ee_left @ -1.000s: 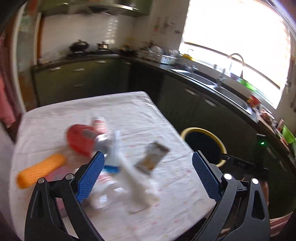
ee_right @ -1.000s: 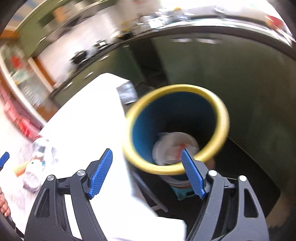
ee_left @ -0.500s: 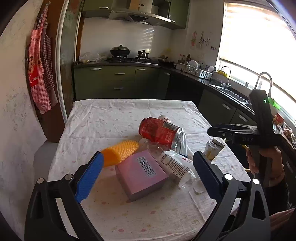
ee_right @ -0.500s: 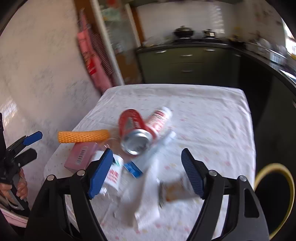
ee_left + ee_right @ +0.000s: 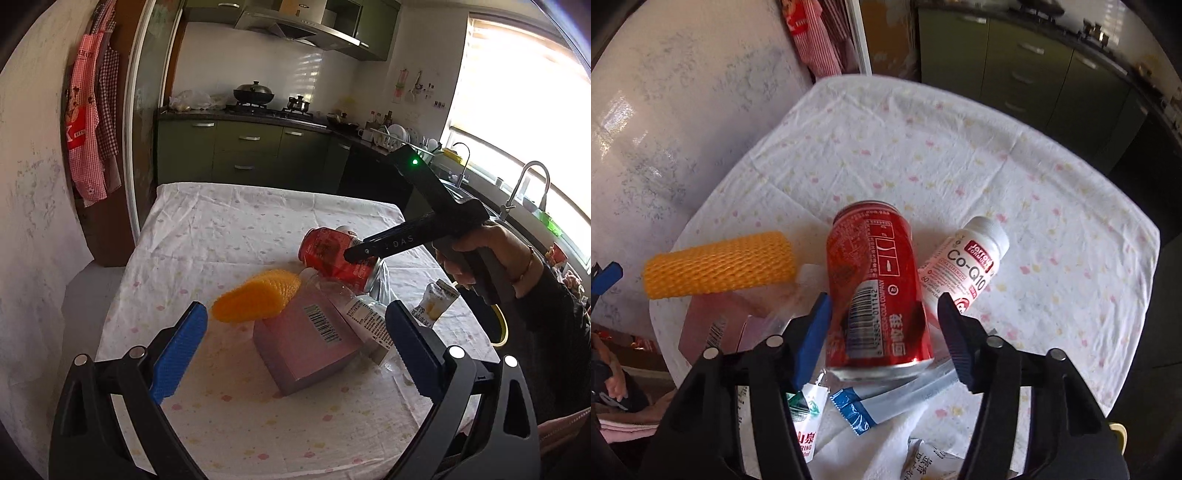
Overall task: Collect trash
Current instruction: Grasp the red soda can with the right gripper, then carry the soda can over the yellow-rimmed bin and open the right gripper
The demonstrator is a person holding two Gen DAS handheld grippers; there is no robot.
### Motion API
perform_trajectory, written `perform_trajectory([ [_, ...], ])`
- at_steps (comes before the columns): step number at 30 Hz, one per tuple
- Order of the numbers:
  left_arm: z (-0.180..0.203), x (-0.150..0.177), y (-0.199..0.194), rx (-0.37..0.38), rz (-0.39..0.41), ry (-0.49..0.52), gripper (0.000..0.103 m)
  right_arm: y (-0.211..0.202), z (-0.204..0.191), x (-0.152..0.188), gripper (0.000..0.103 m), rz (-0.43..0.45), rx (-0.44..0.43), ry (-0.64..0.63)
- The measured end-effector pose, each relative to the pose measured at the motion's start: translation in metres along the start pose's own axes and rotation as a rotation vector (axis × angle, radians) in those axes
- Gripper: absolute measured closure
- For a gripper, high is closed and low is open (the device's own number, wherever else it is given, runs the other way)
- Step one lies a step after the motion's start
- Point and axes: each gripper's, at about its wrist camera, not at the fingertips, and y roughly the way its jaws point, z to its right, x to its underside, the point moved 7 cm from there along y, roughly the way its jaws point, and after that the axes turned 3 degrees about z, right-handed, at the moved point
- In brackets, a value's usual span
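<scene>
Right gripper (image 5: 882,325) swung from bin to table, now spread wide astride red can (image 5: 877,291), left gripper (image 5: 295,343) spread wide before pink box (image 5: 306,343).

The white bottle (image 5: 964,267) reads "Jarrow Formulas", "Co-Q10" and "60". The red can (image 5: 877,291) bears "COCA-COLA COMPANY" beside a barcode. The right gripper's (image 5: 365,251) arm shows "DAS". The red apron (image 5: 79,129) shows a large "K".

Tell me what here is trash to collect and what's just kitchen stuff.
Trash: can, white bottle, orange net, pink box, blue wrapper, pouch.

Kitchen stuff: wok, aprons, dish rack, tap.
</scene>
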Motion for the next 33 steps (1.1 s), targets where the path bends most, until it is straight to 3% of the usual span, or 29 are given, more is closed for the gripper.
perform_trajectory([
  [7, -0.004, 0.006, 0.004, 0.018, -0.016, -0.020, 0.007, 0.011, -0.008, -0.012, 0.047, -0.100, -0.048, -0.019],
  [13, -0.007, 0.008, 0.005, 0.018, -0.017, -0.034, 0.007, 0.026, -0.026, -0.008, 0.048, -0.168, -0.021, -0.090],
  [17, -0.008, 0.008, 0.003, 0.010, -0.015, -0.029, 0.007, 0.044, -0.026, -0.003, 0.055, -0.212, 0.007, -0.103],
  [33, 0.009, 0.012, 0.010, 0.029, -0.034, 0.017, 0.007, -0.009, -0.031, -0.015, 0.058, 0.002, -0.010, -0.034],
])
